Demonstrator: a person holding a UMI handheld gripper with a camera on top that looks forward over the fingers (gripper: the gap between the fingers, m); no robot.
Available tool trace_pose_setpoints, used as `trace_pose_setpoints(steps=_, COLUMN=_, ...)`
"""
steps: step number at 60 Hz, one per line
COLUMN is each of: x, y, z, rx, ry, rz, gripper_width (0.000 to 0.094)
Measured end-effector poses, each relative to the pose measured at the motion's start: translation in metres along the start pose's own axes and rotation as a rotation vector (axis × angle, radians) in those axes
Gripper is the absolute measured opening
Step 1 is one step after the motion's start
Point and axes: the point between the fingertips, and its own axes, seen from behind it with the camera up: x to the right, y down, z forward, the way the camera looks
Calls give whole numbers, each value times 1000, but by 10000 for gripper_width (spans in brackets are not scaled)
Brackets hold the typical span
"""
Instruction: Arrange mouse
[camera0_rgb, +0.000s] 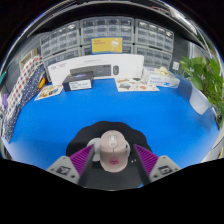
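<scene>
Purple pads (150, 158) sit on our two fingers, spread wide at either side of a round black mouse mat (105, 135), so we judge the gripper (112, 166) released and holding nothing. Between the fingers, resting on that mat near the front edge of the blue table (60, 110), lies the mouse (112, 149), pale with a pinkish wheel area; a gap shows on both sides, so neither pad touches it.

To do this step well, we think we should centre the mouse between the pads before closing, so both press its flanks at once and it does not twist or skid off the mat. We should come in low and level, since its rounded back gives a poor hold higher up. Closing gently seems wise, because the shell looks smooth and could squirt forward.

Farther on, the blue surface runs bare to its back edge, where a white printer-like box (95, 70) stands with leaflets (135, 84) lying beside it. Behind these we see racks of small drawers (105, 32), and a green plant (200, 72) at the table's right edge. Which way the mouse should end up facing we cannot tell.
</scene>
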Motion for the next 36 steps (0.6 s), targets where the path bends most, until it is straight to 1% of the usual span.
trace_pose_setpoints(steps=2, x=1, y=-2, z=-5, rx=6, ry=10, rz=1, gripper_width=875)
trace_pose_setpoints(steps=5, x=-1, y=-7, z=-13, rx=24, ry=20, rz=-1, gripper_width=837)
trace_pose_setpoints(steps=12, x=-11, y=-21, z=-45, rx=75, ry=43, rz=20, gripper_width=856)
trace_pose_setpoints(steps=25, x=-60, y=-48, z=-123, rx=181, ry=-23, rz=21, gripper_width=857)
trace_pose_setpoints(steps=36, x=-81, y=-52, z=-187, rx=240, ry=-61, rz=-14, gripper_width=862)
